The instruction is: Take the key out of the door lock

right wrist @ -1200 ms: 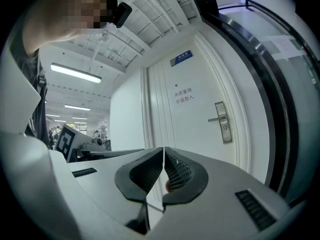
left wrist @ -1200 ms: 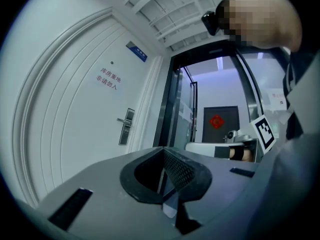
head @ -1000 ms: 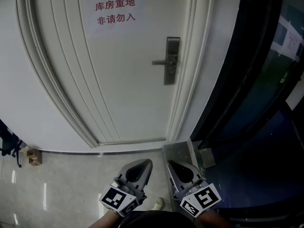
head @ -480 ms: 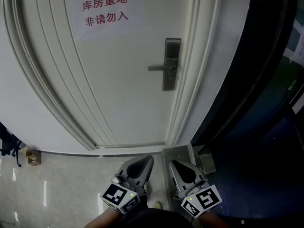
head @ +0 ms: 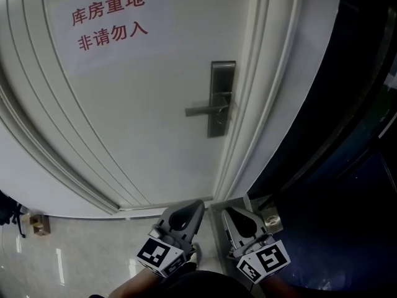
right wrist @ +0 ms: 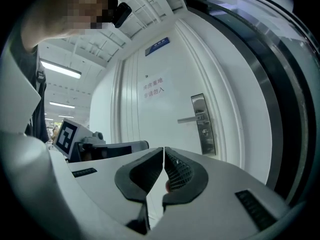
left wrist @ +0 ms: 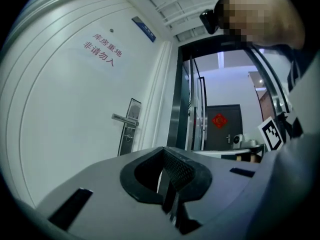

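A white door [head: 142,104] carries a tall metal lock plate [head: 221,98] with a lever handle [head: 206,110] pointing left. The same lock plate appears in the left gripper view [left wrist: 129,126] and in the right gripper view [right wrist: 203,124]. The key is too small to make out on the plate. Both grippers hang low, far below and well short of the lock. My left gripper [head: 196,205] is shut, its jaws meeting with nothing between them [left wrist: 163,153]. My right gripper [head: 227,211] beside it is also shut and empty [right wrist: 164,149].
A sign with red characters [head: 108,18] is stuck on the upper door. The white door frame [head: 273,85] runs right of the lock, with dark glass panels [head: 347,135] beyond. A small brown box [head: 38,224] sits on the pale tiled floor [head: 80,253] at lower left.
The door and lock plate have grown larger and slid down and left in the head view as the person came closer. Both grippers stay low and shut.
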`<state>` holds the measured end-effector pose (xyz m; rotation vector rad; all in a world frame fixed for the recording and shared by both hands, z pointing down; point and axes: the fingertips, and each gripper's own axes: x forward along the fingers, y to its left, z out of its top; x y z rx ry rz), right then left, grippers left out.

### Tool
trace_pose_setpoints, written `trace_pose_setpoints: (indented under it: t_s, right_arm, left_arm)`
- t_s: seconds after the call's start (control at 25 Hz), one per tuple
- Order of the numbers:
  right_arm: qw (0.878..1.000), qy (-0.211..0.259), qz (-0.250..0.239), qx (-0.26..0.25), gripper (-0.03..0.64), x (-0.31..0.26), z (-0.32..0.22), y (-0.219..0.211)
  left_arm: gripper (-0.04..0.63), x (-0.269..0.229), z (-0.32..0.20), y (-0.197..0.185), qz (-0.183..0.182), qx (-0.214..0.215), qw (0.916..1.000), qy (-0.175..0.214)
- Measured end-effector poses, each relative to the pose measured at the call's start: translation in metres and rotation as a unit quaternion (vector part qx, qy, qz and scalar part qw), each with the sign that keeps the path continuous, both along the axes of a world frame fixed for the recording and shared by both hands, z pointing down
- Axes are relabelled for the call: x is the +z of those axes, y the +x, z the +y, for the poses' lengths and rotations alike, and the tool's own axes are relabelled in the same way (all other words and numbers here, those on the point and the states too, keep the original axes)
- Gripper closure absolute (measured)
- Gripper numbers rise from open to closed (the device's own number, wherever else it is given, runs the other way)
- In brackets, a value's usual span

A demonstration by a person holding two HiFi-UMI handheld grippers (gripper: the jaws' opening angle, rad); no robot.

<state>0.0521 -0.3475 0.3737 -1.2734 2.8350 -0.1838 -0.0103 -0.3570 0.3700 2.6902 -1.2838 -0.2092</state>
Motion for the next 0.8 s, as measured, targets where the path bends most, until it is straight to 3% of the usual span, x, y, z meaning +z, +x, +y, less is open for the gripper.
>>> trace_pose_setpoints:
  t_s: [0.32,0.56,0.68,0.8]
  right_arm:
    - [0.998,0.026,0.019,0.056,0.600,0.000,-0.102,-0.008]
    - [0.994,0.020,0.015,0.110,0.594,-0.001,-0.174,-0.007]
    - [0.992,0.014,0.019,0.126,0.493,0.004,-0.204,-0.008]
    - [0.989,0.014,0.029,0.147,0.477,0.008,-0.230,-0.007]
  left_arm:
    - [0.591,0.008,-0.077,-0.011,-0.004,0.031,0.9995,-0.008]
    - [0.591,0.013,-0.112,-0.018,0.000,0.050,0.9987,-0.008]
    - [0.591,0.016,-0.123,-0.023,0.000,0.055,0.9984,-0.011]
    - [0.591,0.019,-0.132,-0.029,0.001,0.057,0.9983,-0.016]
